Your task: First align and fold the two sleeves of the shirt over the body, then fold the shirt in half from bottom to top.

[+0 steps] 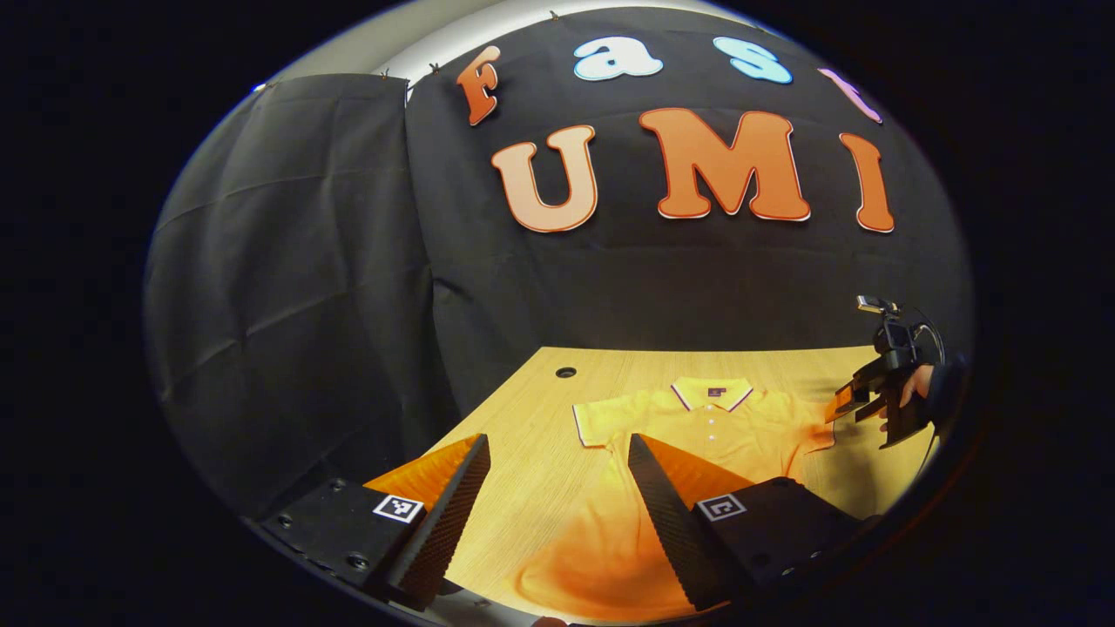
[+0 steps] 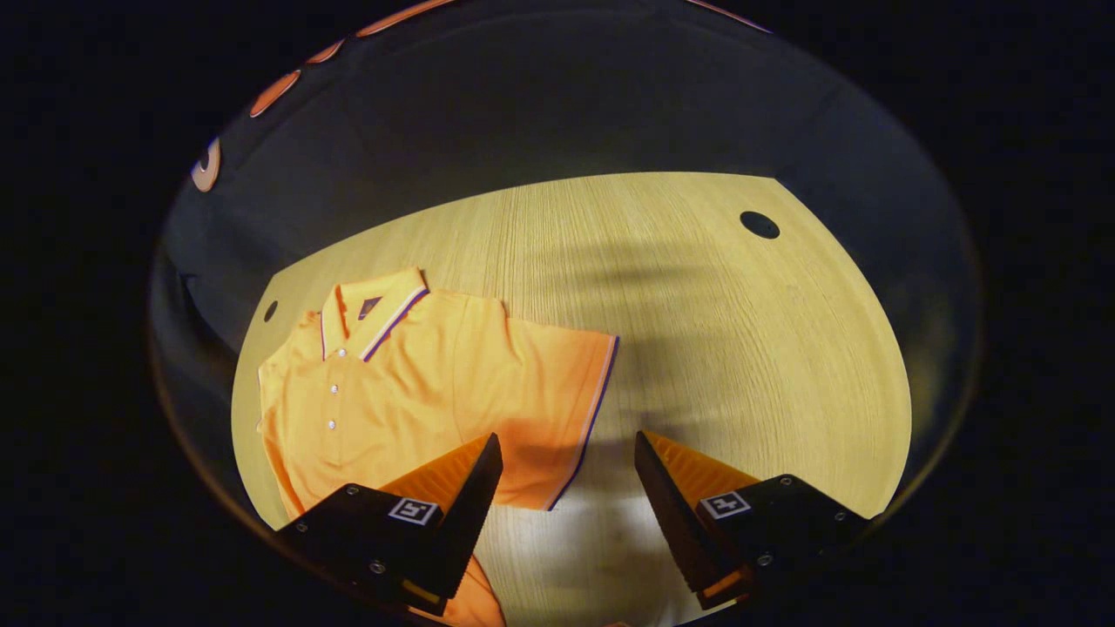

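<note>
We see the left claw [image 1: 557,488] spread apart above the table [image 1: 523,409], the shirt [image 1: 697,427] flat just ahead; the right claw [image 2: 566,479], also apart, hovers over the sleeve [image 2: 557,392] edge, a hole [image 2: 760,225] beyond.
</note>
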The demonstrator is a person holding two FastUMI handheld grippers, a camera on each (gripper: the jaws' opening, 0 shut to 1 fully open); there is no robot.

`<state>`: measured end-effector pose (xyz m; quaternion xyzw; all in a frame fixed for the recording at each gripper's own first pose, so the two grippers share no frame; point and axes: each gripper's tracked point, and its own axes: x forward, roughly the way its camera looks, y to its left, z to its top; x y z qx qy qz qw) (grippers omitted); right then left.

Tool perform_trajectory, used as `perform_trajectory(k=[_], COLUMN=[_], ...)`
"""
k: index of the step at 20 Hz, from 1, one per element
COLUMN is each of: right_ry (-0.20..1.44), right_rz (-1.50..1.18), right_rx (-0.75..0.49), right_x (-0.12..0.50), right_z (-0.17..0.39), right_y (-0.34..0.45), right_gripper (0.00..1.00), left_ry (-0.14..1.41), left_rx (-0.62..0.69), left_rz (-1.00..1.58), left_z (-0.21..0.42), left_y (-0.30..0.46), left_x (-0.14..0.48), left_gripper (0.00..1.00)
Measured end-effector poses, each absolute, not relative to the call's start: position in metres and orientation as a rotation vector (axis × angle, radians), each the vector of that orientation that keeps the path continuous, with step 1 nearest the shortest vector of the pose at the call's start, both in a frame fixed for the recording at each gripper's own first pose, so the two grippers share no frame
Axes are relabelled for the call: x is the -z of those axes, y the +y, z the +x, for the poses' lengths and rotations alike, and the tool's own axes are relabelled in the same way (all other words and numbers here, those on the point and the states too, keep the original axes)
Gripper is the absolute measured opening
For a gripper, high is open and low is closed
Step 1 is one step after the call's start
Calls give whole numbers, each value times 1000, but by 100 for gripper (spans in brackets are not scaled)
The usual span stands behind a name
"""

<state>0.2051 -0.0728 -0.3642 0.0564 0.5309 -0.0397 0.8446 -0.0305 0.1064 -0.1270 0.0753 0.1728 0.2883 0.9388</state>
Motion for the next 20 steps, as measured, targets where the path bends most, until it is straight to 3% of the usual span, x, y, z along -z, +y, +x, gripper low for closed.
perform_trajectory(k=[2, 3, 4, 5, 6, 10, 11, 14, 15, 16, 20], right_ry=[1152, 1162, 1170, 1185, 1202, 1269, 1282, 1275, 1277, 1284, 1269], right_rz=[121, 125, 126, 119, 111, 90, 64, 31, 60, 93, 262], right_rx=[86, 86, 86, 89, 95, 131, 143, 115, 116, 103, 52], right_x=[373, 375, 378, 381, 386, 397, 396, 396, 394, 393, 382], right_z=[209, 212, 215, 217, 219, 224, 224, 226, 228, 228, 236], right_y=[-70, -69, -68, -69, -70, -73, -76, -76, -76, -74, -61], right_gripper=[89, 79, 84, 75, 80, 71, 60, 44, 26, 16, 6], left_ry=[365, 370, 376, 382, 389, 417, 421, 426, 424, 422, 429], left_rx=[-600, -604, -607, -609, -610, -603, -602, -598, -597, -595, -586], left_rz=[152, 151, 151, 152, 152, 158, 158, 159, 159, 159, 156], left_z=[-32, -34, -32, -31, -32, -29, -29, -24, -22, -20, -17], left_y=[106, 105, 105, 104, 102, 97, 96, 94, 94, 94, 92], left_x=[130, 132, 133, 134, 137, 144, 144, 145, 144, 145, 145], left_gripper=[98, 98, 98, 98, 98, 98, 98, 98, 98, 98, 98])
